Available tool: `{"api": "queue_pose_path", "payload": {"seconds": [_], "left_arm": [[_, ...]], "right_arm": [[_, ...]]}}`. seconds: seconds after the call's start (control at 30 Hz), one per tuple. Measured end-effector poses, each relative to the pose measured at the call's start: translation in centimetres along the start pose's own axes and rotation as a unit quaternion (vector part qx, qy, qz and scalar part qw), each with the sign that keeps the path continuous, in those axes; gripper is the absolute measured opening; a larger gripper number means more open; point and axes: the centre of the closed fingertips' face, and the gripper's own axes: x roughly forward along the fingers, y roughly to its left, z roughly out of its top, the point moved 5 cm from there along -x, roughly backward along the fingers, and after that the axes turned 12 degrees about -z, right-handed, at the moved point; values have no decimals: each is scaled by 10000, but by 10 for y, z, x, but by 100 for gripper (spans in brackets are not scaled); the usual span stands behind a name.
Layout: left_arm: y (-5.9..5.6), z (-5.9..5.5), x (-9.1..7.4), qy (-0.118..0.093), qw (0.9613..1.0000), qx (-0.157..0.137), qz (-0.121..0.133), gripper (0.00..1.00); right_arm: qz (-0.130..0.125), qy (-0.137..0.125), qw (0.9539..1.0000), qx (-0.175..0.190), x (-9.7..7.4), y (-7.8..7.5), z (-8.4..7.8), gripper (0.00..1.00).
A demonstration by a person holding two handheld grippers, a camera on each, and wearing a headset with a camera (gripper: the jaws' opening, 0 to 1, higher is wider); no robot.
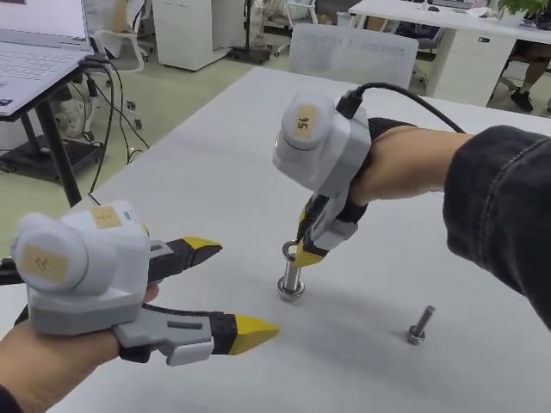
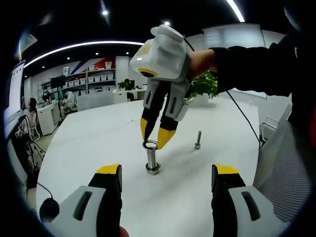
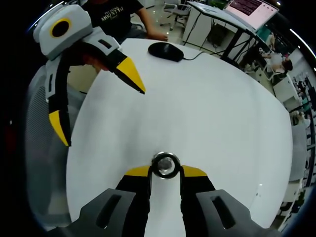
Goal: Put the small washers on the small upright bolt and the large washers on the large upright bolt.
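Readable on the yellow sticker [image 1: 303, 123] of the right gripper [image 1: 301, 255]: "56". Writing on the other sticker too blurred to tell. Counted: two bolts, one washer, two grippers. Tips of the right gripper clamped on the washer [image 1: 289, 250], just at the top of the large upright bolt [image 1: 290, 280] in the middle. To the right, well apart, the small bolt [image 1: 419, 325]. Near left, the left gripper [image 1: 237, 288], fingers wide apart. Under all, a plain white table [image 1: 215, 172]. Office room around, with a laptop [image 1: 34, 52] far left.
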Motion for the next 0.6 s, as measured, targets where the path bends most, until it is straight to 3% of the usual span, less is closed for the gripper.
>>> {"api": "queue_pose_path", "payload": {"seconds": [0.6], "left_arm": [[1, -2, 0, 10, 10000, -38, 23, 73]], "right_arm": [[104, 79, 9999, 31, 8, 1, -5, 23]]}}
